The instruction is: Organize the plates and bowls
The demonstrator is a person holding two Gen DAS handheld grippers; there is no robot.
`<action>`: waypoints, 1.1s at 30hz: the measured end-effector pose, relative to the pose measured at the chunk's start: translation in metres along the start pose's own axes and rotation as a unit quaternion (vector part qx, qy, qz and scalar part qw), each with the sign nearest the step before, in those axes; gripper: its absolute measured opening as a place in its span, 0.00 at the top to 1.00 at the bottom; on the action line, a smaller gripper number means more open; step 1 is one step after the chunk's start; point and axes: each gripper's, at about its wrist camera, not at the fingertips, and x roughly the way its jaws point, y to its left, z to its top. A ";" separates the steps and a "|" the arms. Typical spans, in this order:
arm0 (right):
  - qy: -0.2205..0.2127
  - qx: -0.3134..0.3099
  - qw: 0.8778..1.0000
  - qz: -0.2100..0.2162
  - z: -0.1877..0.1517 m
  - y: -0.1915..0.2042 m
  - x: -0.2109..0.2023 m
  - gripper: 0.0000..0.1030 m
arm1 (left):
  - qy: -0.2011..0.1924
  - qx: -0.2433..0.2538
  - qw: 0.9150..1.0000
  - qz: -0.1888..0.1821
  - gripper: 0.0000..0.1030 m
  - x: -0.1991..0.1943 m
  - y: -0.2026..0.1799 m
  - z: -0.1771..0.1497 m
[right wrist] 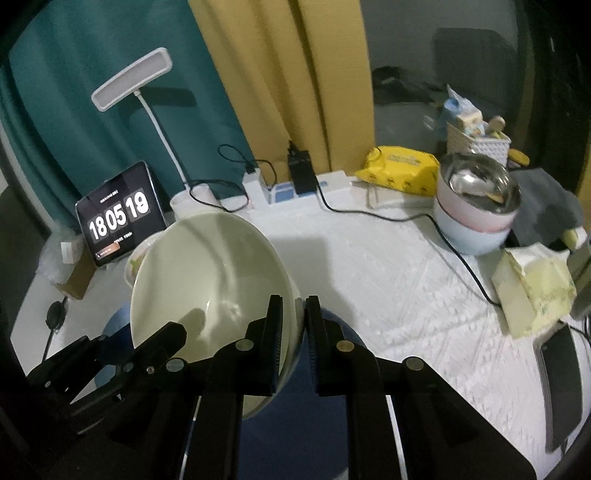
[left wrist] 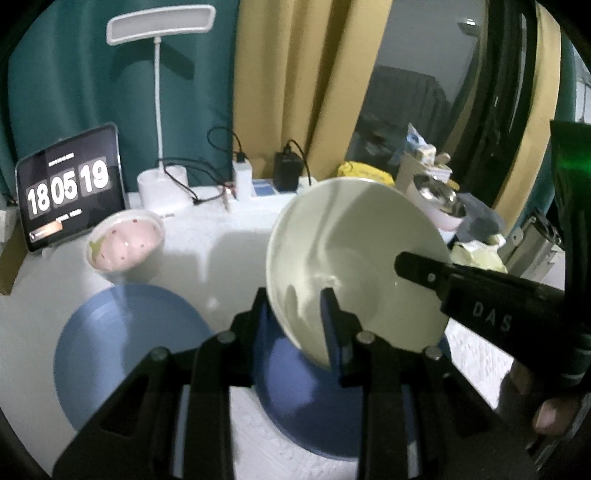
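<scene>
A pale green bowl hangs tilted above the table, held by both grippers. My left gripper is shut on its near rim, one finger inside and one outside. My right gripper is shut on the opposite rim of the green bowl; one of its fingers reaches into the bowl from the right. Under the bowl lies a dark blue plate, and a lighter blue plate lies to its left. A pink speckled bowl stands behind that plate.
A tablet showing a clock, a white desk lamp and a power strip with chargers line the back. At the right stand stacked steel-lined bowls, a yellow pack, a tissue pack and a phone.
</scene>
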 end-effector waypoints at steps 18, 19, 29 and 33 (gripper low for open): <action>0.043 0.025 0.999 -0.011 -0.042 -0.024 0.012 0.87 | 0.051 0.015 0.999 0.004 0.73 0.018 -0.019 -0.034; 0.045 0.025 0.999 -0.010 -0.043 -0.024 0.013 0.87 | 0.053 0.015 0.998 0.006 0.73 0.019 -0.019 -0.035; 0.046 0.011 0.998 -0.034 -0.047 -0.020 0.018 0.87 | 0.063 0.028 0.997 0.018 0.71 0.023 -0.018 -0.040; 0.048 -0.007 0.998 -0.050 -0.047 -0.015 0.020 0.87 | 0.061 0.031 0.997 0.021 0.71 0.021 -0.017 -0.040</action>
